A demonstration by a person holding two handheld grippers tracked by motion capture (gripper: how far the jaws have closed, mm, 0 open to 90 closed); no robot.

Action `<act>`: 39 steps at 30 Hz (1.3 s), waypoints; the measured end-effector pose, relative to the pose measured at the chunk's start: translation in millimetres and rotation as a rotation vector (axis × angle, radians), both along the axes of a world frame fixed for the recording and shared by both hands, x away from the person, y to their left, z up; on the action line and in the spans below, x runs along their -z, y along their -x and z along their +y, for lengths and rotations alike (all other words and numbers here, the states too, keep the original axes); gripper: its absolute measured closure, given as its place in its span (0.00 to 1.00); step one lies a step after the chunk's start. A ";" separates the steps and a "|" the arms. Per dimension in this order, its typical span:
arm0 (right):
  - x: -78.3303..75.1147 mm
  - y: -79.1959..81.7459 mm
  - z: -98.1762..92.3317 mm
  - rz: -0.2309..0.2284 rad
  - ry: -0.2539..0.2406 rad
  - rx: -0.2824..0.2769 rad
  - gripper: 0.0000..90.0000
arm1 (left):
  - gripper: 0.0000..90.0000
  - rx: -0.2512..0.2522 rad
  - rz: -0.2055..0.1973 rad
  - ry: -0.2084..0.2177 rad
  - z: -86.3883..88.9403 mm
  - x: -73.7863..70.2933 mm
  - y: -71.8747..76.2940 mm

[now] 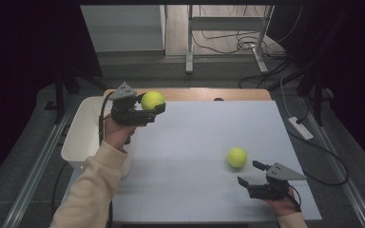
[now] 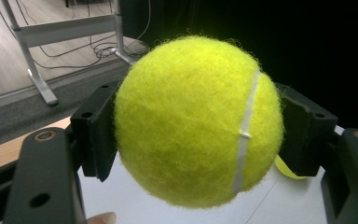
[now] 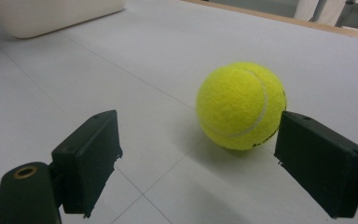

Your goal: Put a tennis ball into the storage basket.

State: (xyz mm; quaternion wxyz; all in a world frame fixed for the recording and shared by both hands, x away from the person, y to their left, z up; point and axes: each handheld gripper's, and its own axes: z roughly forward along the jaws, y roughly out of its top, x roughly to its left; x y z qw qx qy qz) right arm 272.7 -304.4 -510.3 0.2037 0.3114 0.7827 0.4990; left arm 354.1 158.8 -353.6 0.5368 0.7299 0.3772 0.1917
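Observation:
My left gripper (image 1: 151, 110) is shut on a yellow tennis ball (image 1: 152, 100), held above the table's far left beside the white bin (image 1: 83, 135). In the left gripper view the ball (image 2: 198, 121) sits squeezed between both black pads (image 2: 95, 135). A second tennis ball (image 1: 236, 157) rests on the white table surface (image 1: 195, 137) at the right. My right gripper (image 1: 252, 173) stands open just in front of it, near the table's front right. In the right gripper view that ball (image 3: 241, 106) lies just beyond the spread jaws, close to the right pad (image 3: 324, 161).
The white bin stands at the table's left edge, and its corner (image 3: 51, 16) shows in the right gripper view. A wooden strip (image 1: 209, 93) runs along the table's far edge. Cables and a desk frame (image 1: 225, 23) are on the floor beyond. A power strip (image 1: 300, 128) lies right of the table.

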 end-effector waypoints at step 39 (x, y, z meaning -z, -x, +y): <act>-0.7 0.2 0.2 -0.003 -0.011 0.001 0.16 | 0.29 -0.099 0.003 -0.005 32.0 -1.9 -0.7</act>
